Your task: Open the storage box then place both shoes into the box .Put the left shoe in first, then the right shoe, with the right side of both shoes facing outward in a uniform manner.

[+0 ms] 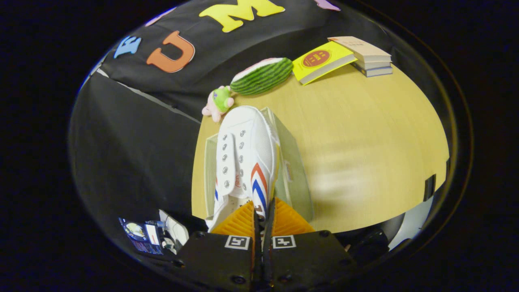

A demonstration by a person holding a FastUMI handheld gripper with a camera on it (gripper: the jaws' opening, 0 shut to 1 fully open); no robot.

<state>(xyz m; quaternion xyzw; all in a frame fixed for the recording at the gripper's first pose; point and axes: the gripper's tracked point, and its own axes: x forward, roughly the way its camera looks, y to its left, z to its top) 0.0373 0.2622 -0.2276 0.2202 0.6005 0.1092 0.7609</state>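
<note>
Between the gripper [263,211] fingers, clamped together on its side wall, a white shoe [243,158] hangs over the clear storage box [294,170]. Such a thin pinch could let it twist or slip, landing with the wrong side outward.

A staged recording booth, not a lived-in room. Black cloth wall [134,134] hangs behind a pale wooden table [365,142]. Props sit along its far edge: a watermelon-slice plush [262,76], a small plush toy [219,103], a yellow book [322,61] and stacked books [371,56].
</note>
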